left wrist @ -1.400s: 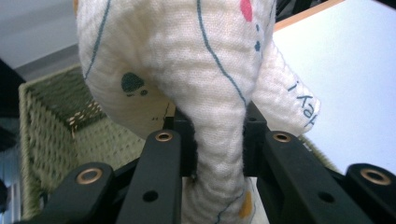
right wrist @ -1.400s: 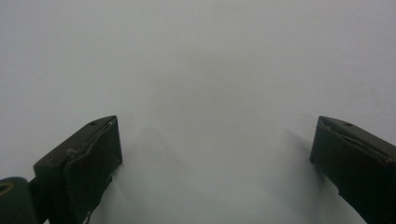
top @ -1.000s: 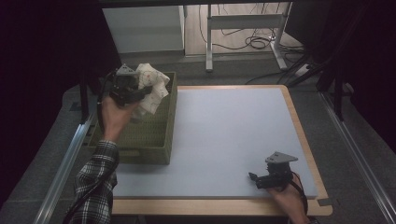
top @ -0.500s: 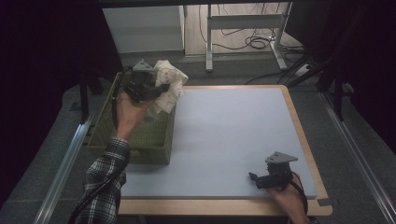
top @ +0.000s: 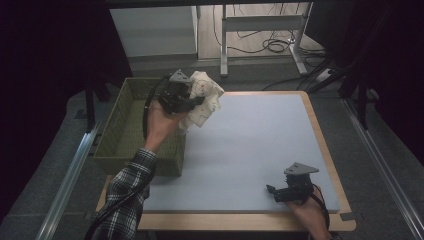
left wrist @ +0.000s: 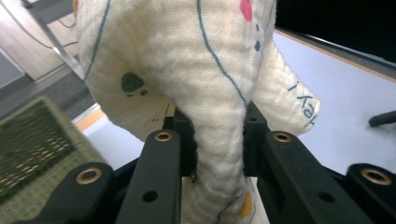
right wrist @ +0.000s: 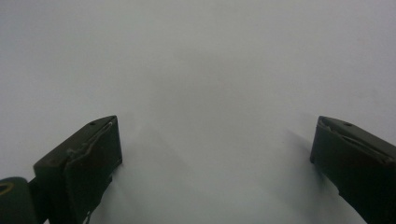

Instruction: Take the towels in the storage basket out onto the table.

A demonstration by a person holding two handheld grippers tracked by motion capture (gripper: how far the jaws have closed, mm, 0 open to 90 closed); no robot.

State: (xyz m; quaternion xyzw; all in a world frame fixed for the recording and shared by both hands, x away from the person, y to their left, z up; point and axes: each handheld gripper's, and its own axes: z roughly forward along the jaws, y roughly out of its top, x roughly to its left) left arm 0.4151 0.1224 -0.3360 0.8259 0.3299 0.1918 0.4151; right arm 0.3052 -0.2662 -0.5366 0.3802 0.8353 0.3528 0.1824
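Above basket (top: 125, 130), left tool (top: 192, 102) grips cloth (top: 205, 100) (raised).

The cloth (left wrist: 187, 70) is cream with thin teal lines, a pink dot and dark green marks – the basket (top: 122, 135) is woven olive green – the desk (top: 260, 145) is pale blue-grey, edged in light wood

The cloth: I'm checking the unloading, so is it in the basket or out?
Out. The left gripper holds the cloth raised beside the basket.
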